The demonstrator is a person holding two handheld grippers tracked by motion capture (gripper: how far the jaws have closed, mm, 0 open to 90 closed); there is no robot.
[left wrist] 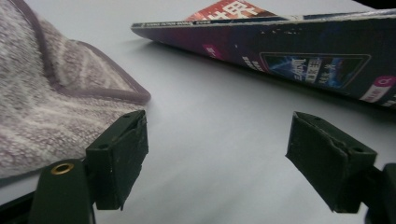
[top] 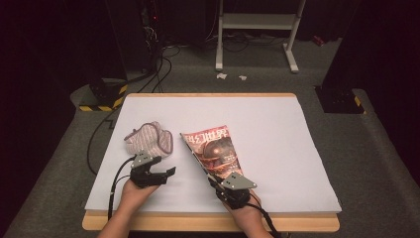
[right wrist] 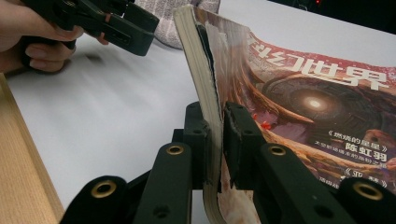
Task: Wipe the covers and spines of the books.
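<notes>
A: Where does the magazine [top: 218, 151] sit for you right now?

B: Near the middle of the table [top: 277, 129], a bit toward the near edge. Your right gripper [right wrist: 219, 140] has its jaws clenched on the near corner of it, page edges pinched between the pads, so that side is tipped up off the table.

A: And its long axis?

B: In the high view it runs from your right hand away and to the left, the spine edge slanting toward the cloth [top: 148, 140].

A: What about your left gripper [top: 166, 174]?

B: Its jaws are released, standing wide with nothing between them. In the left gripper view the cloth lies just beside the left jaw, and the lifted magazine stretches across the far right, its underside showing.

A: So which way does the magazine lie from those open jaws?

B: To their right and a little farther off, with bare table between. Your left hand is the free one, and I judge it is the one placed to reach the raised spine edge: you'd swing right, away from the cloth, and meet that edge along its length.
</notes>
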